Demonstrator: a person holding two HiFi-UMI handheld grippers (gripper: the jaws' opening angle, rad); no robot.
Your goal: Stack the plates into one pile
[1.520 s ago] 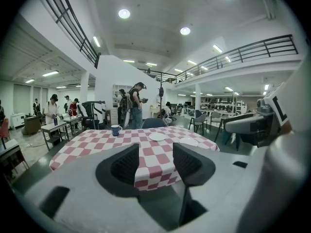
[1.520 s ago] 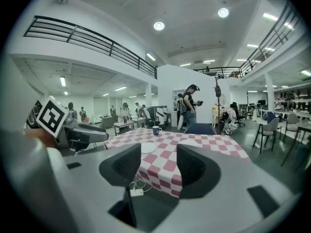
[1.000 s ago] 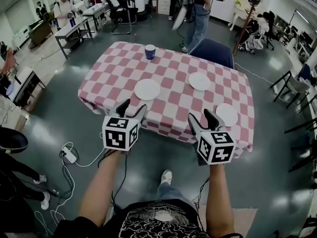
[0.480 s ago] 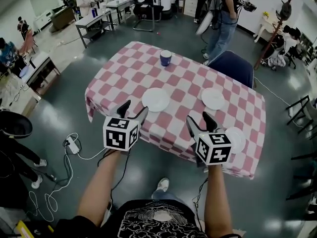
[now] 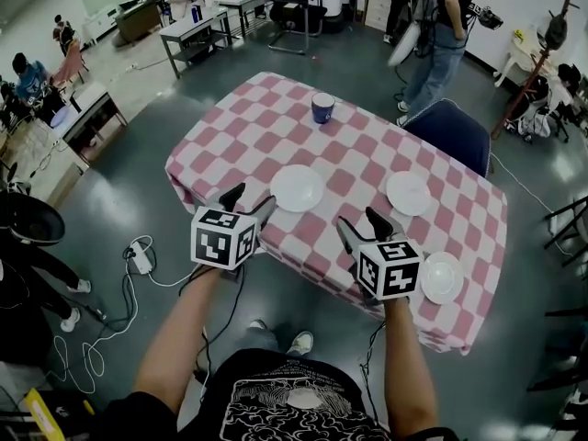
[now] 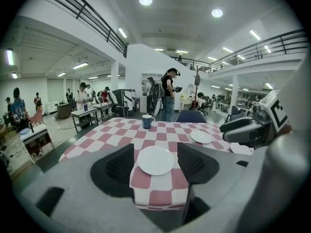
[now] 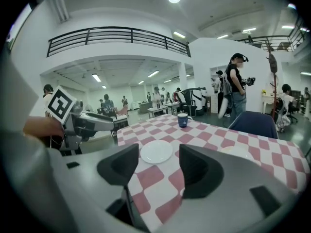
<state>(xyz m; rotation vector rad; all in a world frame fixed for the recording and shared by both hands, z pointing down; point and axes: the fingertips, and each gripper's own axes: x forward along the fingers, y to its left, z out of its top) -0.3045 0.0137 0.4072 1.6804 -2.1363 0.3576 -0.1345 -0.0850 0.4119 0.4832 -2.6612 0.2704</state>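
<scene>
The counter, covered by a red-and-white checked cloth, carries three plates that lie flat and apart from one another. No pile is judged to have been begun, so all of the stacking is left to be done. The left tool is held at the near edge of the counter, its jaws spread wide with nothing between the pads. The left plate is lined up just ahead of it in the left gripper view but is not touched. The right tool is held beside it at the same edge, its jaws likewise wide and empty. The left plate is set near the middle of the counter. The mid plate is placed further toward the right side, and the right plate is found close to the near right edge, just beside the right tool. All three are seen to be white, round, plain and shallow, with nothing on them. They appear alike in size, so they are judged likely to nest well once two are lifted onto the third. A dark blue mug is left at the far side, well apart from the plates.
</scene>
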